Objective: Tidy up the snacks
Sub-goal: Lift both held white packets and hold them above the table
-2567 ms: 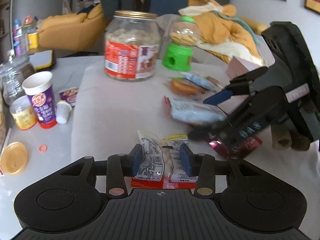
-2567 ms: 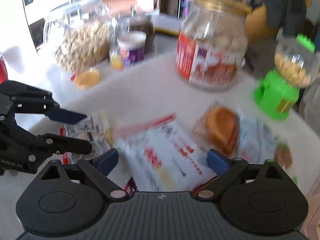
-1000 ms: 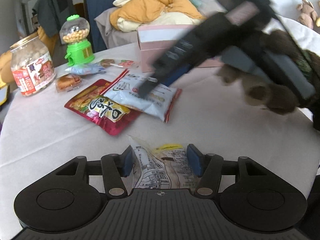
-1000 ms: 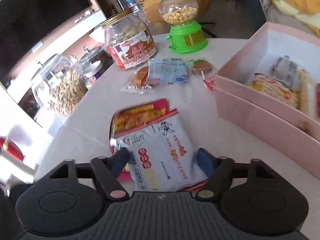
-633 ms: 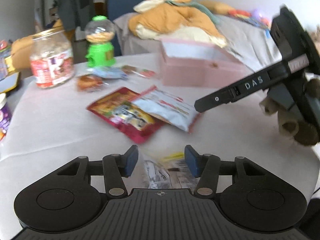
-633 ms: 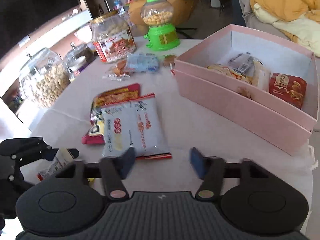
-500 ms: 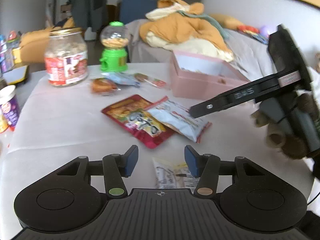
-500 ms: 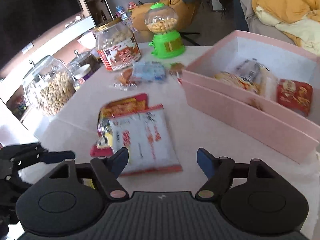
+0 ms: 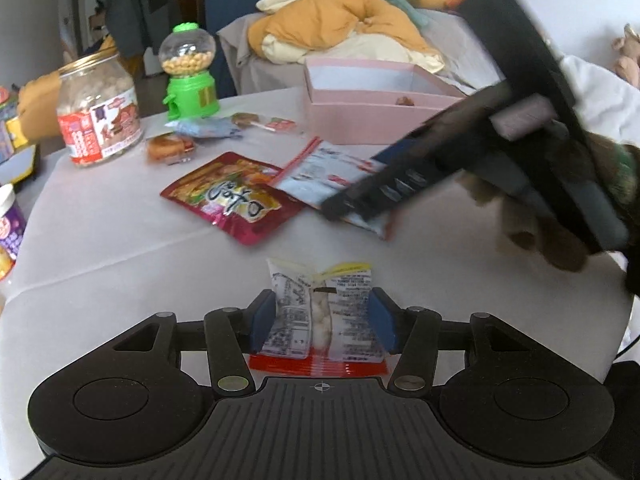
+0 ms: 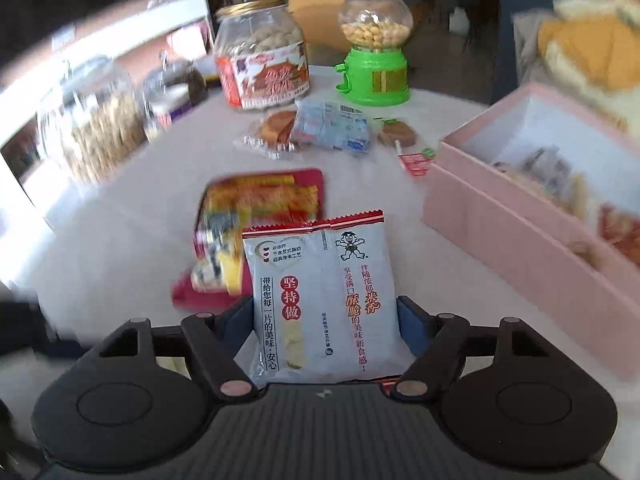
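Note:
My left gripper [image 9: 322,322] has a small clear-and-white snack packet [image 9: 320,304] between its blue pads. The pads touch both of its edges and the jaws are opening slightly. My right gripper [image 10: 324,320] is shut on a white-blue rice cracker packet [image 10: 320,288], which looks sharp against a blurred background. In the left wrist view the right gripper [image 9: 352,190] is a dark blur reaching down onto that packet [image 9: 320,172], which partly overlaps a red snack bag [image 9: 228,196]. The pink box [image 10: 500,236] with several snacks inside stands at the right.
At the back stand a big red-labelled jar [image 10: 264,68] and a green candy dispenser [image 10: 374,60]. Small wrapped snacks [image 10: 312,128] and a lollipop [image 10: 400,136] lie before them. Glass jars [image 10: 96,128] crowd the left edge. A white cloth [image 9: 100,240] covers the table.
Half a second ago the right gripper hung open above the white packet lying free; now its pads grip it. The left gripper has come down so the small packet fills its jaws.

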`<state>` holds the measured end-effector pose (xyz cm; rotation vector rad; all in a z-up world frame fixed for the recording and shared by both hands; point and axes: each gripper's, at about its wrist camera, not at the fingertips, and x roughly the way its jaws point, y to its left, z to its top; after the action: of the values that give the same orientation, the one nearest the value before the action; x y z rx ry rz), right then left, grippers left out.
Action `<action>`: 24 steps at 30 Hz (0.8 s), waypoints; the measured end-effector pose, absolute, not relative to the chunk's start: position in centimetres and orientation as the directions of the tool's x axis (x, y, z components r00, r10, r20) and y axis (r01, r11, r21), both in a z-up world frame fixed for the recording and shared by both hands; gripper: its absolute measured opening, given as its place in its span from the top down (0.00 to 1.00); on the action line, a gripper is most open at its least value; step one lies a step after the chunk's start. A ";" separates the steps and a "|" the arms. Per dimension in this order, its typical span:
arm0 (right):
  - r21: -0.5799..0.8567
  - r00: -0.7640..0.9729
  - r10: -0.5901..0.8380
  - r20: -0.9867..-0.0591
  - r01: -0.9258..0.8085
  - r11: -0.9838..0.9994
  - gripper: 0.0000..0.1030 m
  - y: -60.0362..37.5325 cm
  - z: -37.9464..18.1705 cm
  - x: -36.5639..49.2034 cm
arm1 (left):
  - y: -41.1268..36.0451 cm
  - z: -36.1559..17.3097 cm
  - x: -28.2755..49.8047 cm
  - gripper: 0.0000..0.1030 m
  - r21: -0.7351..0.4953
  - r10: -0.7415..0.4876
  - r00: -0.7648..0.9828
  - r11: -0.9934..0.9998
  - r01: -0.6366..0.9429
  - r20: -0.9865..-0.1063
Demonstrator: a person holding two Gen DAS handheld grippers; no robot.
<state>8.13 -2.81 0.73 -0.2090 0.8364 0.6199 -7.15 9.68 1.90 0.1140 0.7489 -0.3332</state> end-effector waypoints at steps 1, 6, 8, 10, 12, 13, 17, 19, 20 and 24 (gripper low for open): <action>0.030 0.527 0.418 -0.740 -0.595 0.803 0.27 -3.2 0.8 7.1 | 9.4 1.8 -7.0 0.42 -0.017 -0.260 0.680 0.940 0.342 -0.686; -0.009 0.569 0.355 -0.742 -0.537 0.844 0.27 -7.2 0.9 4.3 | 8.4 1.7 -6.2 0.44 -0.040 -0.287 0.675 0.933 0.357 -0.680; -0.002 0.592 0.322 -0.739 -0.479 0.878 0.27 -9.3 0.9 3.8 | 7.8 1.6 -5.7 0.45 -0.053 -0.301 0.675 0.931 0.362 -0.674; -0.008 0.621 0.277 -0.733 -0.415 0.910 0.27 -10.9 0.6 3.2 | 7.2 1.5 -4.9 0.45 -0.070 -0.310 0.682 0.932 0.356 -0.662; -0.028 0.638 0.232 -0.734 -0.370 0.929 0.27 -11.9 0.2 2.5 | 6.6 1.4 -4.1 0.54 -0.067 -0.304 0.702 0.937 0.344 -0.644; -0.032 0.637 0.217 -0.739 -0.355 0.934 0.26 -12.3 -0.1 2.0 | 6.3 1.3 -3.6 0.58 -0.061 -0.296 0.716 0.940 0.335 -0.633; 0.013 0.641 0.231 -0.732 -0.325 0.946 0.20 -13.4 -0.4 1.3 | 5.6 1.1 -2.0 0.59 -0.074 -0.287 0.727 0.947 0.312 -0.624; 0.027 0.651 0.229 -0.724 -0.305 0.952 0.15 -13.8 -0.8 1.3 | 5.5 1.2 -1.8 0.59 -0.078 -0.298 0.717 0.943 0.324 -0.630; 0.032 0.657 0.227 -0.718 -0.295 0.955 0.14 -13.8 -1.0 1.2 | 5.5 1.4 -1.9 0.59 -0.087 -0.316 0.708 0.936 0.340 -0.631; 0.033 0.695 0.222 -0.684 -0.274 0.961 0.07 -14.0 -1.7 0.9 | 6.4 3.0 -3.0 0.59 -0.092 -0.382 0.702 0.906 0.414 -0.601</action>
<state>0.86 -14.00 -1.70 -0.0738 0.7537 0.2771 -3.02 6.44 2.97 0.0515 0.6565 -0.4432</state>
